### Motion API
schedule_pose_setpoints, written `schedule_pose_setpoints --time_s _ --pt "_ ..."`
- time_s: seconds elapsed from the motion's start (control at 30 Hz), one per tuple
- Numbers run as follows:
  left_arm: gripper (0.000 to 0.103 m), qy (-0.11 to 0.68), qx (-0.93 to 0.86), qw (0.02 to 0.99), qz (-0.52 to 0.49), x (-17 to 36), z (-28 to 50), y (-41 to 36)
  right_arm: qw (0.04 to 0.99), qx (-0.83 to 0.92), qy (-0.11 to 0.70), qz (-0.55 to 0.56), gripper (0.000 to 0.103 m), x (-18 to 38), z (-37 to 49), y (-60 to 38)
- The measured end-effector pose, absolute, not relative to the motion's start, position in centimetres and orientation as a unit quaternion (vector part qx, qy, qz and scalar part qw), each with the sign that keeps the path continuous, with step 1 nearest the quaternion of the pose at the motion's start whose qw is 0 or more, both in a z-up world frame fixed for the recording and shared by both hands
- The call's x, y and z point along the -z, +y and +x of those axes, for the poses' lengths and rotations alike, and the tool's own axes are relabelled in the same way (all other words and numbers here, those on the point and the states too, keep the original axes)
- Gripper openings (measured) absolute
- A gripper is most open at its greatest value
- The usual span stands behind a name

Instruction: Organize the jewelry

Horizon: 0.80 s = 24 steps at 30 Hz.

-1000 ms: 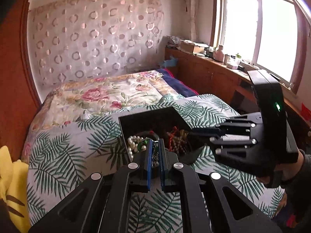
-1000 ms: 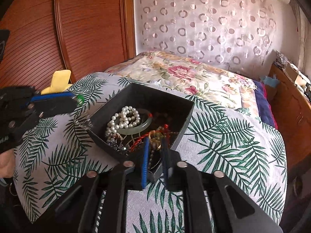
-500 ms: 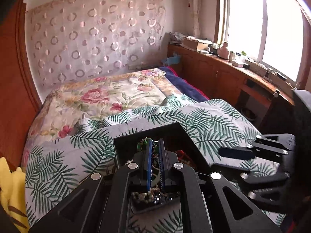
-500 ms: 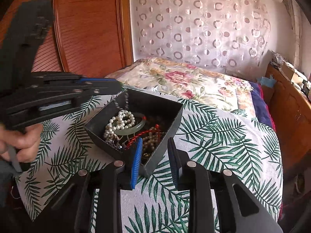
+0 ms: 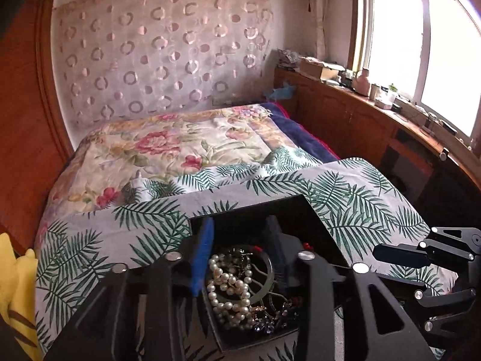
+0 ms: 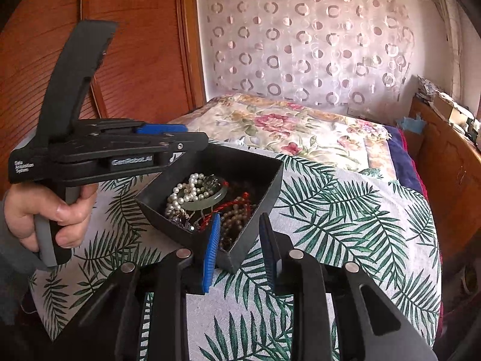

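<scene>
A black jewelry box [image 5: 312, 222] [image 6: 264, 186] sits on a palm-leaf cloth [image 6: 345, 210]. It holds a white pearl strand [image 5: 231, 291] [image 6: 183, 192], a pale green jade bangle [image 5: 267, 282] [image 6: 207, 201], brown beads [image 6: 237, 213], a red cord [image 6: 228, 204] and dark sparkly pieces [image 5: 273, 316]. My left gripper [image 5: 240, 234] [image 6: 192, 138] is open and empty above the box's left side. My right gripper [image 6: 239, 228] [image 5: 390, 255] is open, its jaws on either side of the box's near corner.
The cloth covers a table at the foot of a bed with a floral quilt [image 5: 180, 147]. A wooden wardrobe [image 6: 135, 45] stands at left, a wooden sideboard [image 5: 360, 114] with clutter under the window at right. A yellow object [image 5: 15, 285] lies at the far left.
My left gripper has opened and let the jewelry piece it held drop into the box. My right gripper has opened wider and drawn back a little from the box.
</scene>
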<state>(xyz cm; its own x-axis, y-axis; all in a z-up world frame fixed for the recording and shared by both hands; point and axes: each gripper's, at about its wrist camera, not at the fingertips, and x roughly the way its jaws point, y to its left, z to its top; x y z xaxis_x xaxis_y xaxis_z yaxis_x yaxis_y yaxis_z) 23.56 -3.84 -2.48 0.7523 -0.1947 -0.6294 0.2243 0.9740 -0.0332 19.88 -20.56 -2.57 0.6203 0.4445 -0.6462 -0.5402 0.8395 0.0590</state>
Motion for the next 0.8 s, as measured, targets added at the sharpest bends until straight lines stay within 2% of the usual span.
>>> schedule_pose_setpoints --time_s 0.03,0.07,0.1,0.17,0.23,0.43,0.5,0.57,0.7,0.8 --pt "0.054 0.330 0.107 0.938 0.021 2.3 23.2 -3.7 0.898 -0.273 0.337 -0.069 0.029 2.6 19.8 -20.6" --pt "0.073 0.324 0.100 0.941 0.020 2.1 22.8 -3.5 0.899 -0.272 0.336 -0.067 0.029 2.5 19.8 -20.6" --pt "0.081 0.314 0.093 0.945 0.020 1.9 22.3 -3.3 0.901 -0.271 0.334 -0.065 0.029 2.4 19.6 -20.6" --pt "0.085 0.306 0.088 0.948 0.020 1.7 21.5 -3.0 0.903 -0.267 0.330 -0.062 0.029 2.3 19.4 -20.5" --pt "0.094 0.304 0.079 0.949 0.021 1.6 20.5 -2.6 0.906 -0.264 0.325 -0.062 0.029 2.1 19.1 -20.5" --pt "0.095 0.295 0.068 0.953 0.012 1.2 17.5 -1.5 0.919 -0.246 0.304 -0.055 0.052 1.3 18.3 -20.6" --pt "0.095 0.288 0.062 0.956 0.010 1.0 16.2 -1.1 0.925 -0.236 0.293 -0.050 0.074 0.9 17.9 -20.6" --pt "0.095 0.282 0.056 0.958 0.011 0.7 15.4 -1.1 0.930 -0.230 0.283 -0.044 0.085 0.5 17.4 -20.7" --pt "0.095 0.271 0.050 0.961 0.007 0.0 13.1 -0.7 0.936 -0.223 0.272 -0.028 0.097 -0.1 16.2 -21.0" --pt "0.095 0.263 0.047 0.964 -0.001 -0.5 11.3 -0.3 0.942 -0.216 0.256 -0.025 0.100 -0.8 14.9 -21.0"
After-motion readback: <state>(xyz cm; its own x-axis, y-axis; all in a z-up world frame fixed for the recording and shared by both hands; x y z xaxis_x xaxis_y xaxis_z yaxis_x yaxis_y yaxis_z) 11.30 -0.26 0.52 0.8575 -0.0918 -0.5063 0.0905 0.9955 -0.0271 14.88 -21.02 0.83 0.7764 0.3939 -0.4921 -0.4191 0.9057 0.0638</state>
